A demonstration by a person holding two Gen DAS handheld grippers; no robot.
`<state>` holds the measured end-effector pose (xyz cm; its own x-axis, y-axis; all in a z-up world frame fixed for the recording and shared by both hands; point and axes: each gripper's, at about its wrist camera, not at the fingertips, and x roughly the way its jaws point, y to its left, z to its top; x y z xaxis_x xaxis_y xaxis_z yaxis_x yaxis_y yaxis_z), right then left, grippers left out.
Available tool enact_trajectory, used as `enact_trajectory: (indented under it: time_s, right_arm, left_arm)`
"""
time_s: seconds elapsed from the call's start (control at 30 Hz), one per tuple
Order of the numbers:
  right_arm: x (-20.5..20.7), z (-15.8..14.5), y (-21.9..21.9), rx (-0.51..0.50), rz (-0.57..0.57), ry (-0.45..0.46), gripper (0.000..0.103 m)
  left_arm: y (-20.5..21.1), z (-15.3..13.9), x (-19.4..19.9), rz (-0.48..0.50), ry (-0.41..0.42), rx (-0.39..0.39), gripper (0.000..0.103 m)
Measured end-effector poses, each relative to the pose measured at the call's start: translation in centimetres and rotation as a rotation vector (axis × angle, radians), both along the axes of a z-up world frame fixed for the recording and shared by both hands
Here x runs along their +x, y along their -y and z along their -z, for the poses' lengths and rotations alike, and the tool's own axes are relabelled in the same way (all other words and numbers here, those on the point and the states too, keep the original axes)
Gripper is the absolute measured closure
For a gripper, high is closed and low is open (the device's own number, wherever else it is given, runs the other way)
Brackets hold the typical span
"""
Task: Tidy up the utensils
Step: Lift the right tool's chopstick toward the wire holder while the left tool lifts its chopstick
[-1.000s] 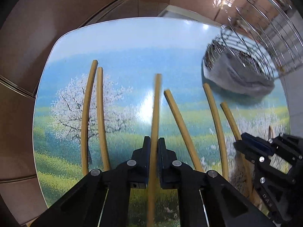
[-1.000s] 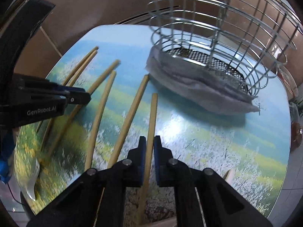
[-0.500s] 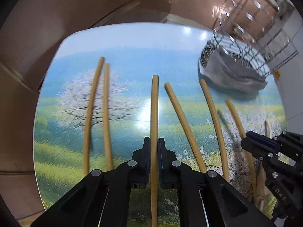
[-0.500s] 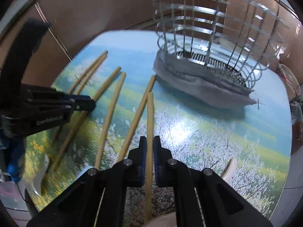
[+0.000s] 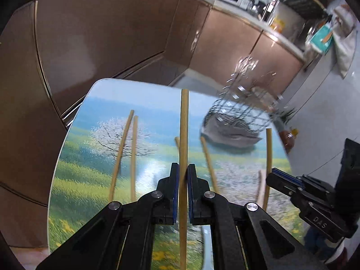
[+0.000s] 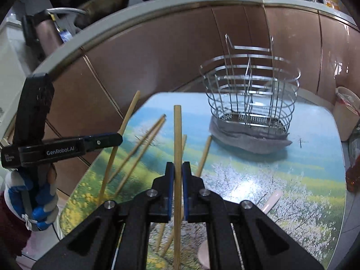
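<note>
- One chopstick [image 5: 184, 135] is clamped in the left gripper [image 5: 183, 175], another chopstick [image 6: 177, 144] in the right gripper [image 6: 177, 173]; both are held above the table [image 6: 315, 180]
- A thin stick could pivot in the jaws, or strike the wires of the wire basket [image 6: 249, 94] and miss its opening
- More chopsticks [image 6: 139, 148] are left on the glossy landscape-printed table, beside brown kitchen cabinets [image 6: 157, 56]

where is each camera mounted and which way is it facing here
Left wrist view: sits on the left tongs, looking forward and down along the bamboo chopstick they clamp, over the landscape-print table; the right tongs show at its right edge.
Right wrist view: sits on the right tongs, looking along their own held chopstick towards the wire utensil basket; the left tongs and a gloved hand show at left.
Shared: table, basket on its grey cloth, loose chopsticks.
</note>
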<state>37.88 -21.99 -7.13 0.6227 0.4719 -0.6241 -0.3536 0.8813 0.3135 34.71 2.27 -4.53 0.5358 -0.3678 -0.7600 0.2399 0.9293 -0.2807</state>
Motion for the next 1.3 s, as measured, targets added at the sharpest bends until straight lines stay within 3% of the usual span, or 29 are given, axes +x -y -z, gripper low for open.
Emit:
enact_trajectory:
  time_s: [0.2, 0.43, 0.63, 0.77, 1.0, 1.17, 1.3]
  right_arm:
    - [-2.0, -3.6, 2.3, 0.036, 0.045, 0.086, 0.097]
    - [-2.4, -10.6, 4.8, 0.075, 0.109, 0.27, 0.097]
    - [-0.8, -15.7, 6.7, 0.099, 0.163, 0.433, 0.097]
    - [1.4, -17.8, 7.8, 0.114, 0.208, 0.539, 0.097]
    - [5.2, -17.8, 8.3, 0.093, 0.268, 0.677, 0.097]
    - [7.7, -15.0, 7.9, 0.017, 0.306, 0.738, 0.097]
    - [9.2, -11.7, 7.8, -0.018, 0.333, 0.72, 0.097]
  left_arm:
    - [0.9, -3.5, -1.5, 0.002, 0.088, -0.082, 0.097]
    - [3.0, -10.7, -0.8, -0.002, 0.325, -0.173, 0.097]
    - [5.4, -13.4, 2.6, -0.04, 0.472, -0.26, 0.097]
    - [7.1, -13.9, 4.8, -0.092, 0.55, -0.266, 0.097]
    - [9.4, -12.7, 8.9, -0.189, 0.625, -0.279, 0.097]
    - [11.3, -10.0, 11.0, -0.285, 0.672, -0.221, 0.097]
    - [12.7, -7.5, 11.6, -0.352, 0.702, -0.157, 0.097]
